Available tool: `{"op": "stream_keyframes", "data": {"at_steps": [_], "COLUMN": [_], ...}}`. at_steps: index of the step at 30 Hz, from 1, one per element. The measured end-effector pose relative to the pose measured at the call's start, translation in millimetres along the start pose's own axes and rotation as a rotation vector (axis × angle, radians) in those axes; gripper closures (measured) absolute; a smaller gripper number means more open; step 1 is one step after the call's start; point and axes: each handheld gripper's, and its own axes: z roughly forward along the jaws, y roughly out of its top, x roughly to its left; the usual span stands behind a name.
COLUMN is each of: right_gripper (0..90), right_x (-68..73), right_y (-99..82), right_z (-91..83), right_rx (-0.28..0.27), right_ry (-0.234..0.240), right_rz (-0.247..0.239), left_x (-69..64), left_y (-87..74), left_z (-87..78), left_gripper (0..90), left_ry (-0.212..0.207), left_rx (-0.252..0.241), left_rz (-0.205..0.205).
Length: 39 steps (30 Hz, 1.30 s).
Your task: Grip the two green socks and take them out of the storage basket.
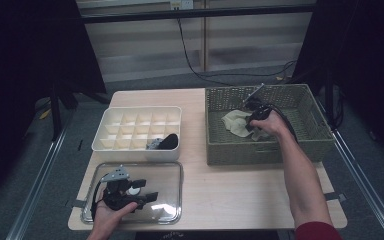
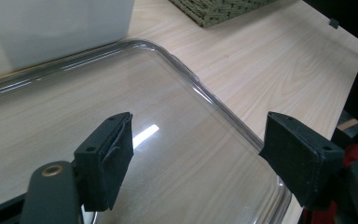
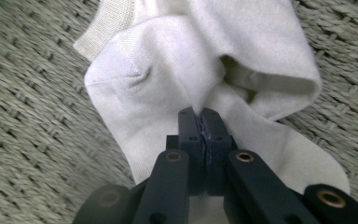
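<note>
Closed on a fold of the white sock (image 3: pixel 205 60) in the basket (image 1: pixel 310 145), the right gripper (image 3: pixel 200 122) has its pick made and should next lift it toward the divided box (image 1: pixel 111 142), while the left gripper (image 2: pixel 198 154) waits with jaws open over the clear lid (image 2: pixel 200 88) on the bench (image 2: pixel 279 60).

Table (image 1: pixel 220 185) bears basket (image 1: pixel 230 150), organizer (image 1: pixel 111 120), lid (image 1: pixel 172 172).

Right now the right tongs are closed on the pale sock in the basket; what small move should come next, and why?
Probably a short lift straight up. The right tongs are pinched shut on a fold of the cream sock, which lies on the floor of the woven basket. Raising it would show whether the grip holds and clear the wall before moving toward the white divided organizer.
</note>
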Motion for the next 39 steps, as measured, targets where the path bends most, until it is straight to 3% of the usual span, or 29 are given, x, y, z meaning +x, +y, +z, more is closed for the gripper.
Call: {"op": "stream_keyframes", "data": {"at_steps": [5, 11, 15, 17, 21, 39], "right_gripper": [89.3, 89.3, 89.3, 89.3, 89.3, 89.5], "right_x": [1.5, 4.1, 4.3, 5.1, 8.0, 9.7], "right_y": [-1.5, -1.7, -2.6, -3.4, -7.2, -21.1], "right_z": [-6.5, -14.1, -26.2, -31.1, -39.5, -71.4], "right_rx": [-0.051, -0.115, -0.171, -0.200, -0.226, -0.476], "right_ry": [0.047, 0.111, 0.146, 0.160, 0.174, 0.260], "right_rz": [-0.003, 0.004, 0.022, 0.005, -0.004, 0.004], "left_x": [-1.4, -5.8, -5.2, -5.1, -4.9, -3.5], "left_y": [-0.4, 0.3, -1.6, -1.4, 0.6, 5.1], "left_z": [1.8, 0.1, -1.1, -0.8, 2.0, 4.3], "left_gripper": [24.3, 24.2, 24.0, 23.9, 23.9, 23.4], "left_ry": [-0.001, 0.009, 0.011, 0.010, 0.000, 0.003], "left_rx": [0.007, 0.013, 0.015, 0.012, 0.013, -0.002], "left_rz": [0.001, 0.037, 0.034, 0.031, 0.035, 0.032]}}
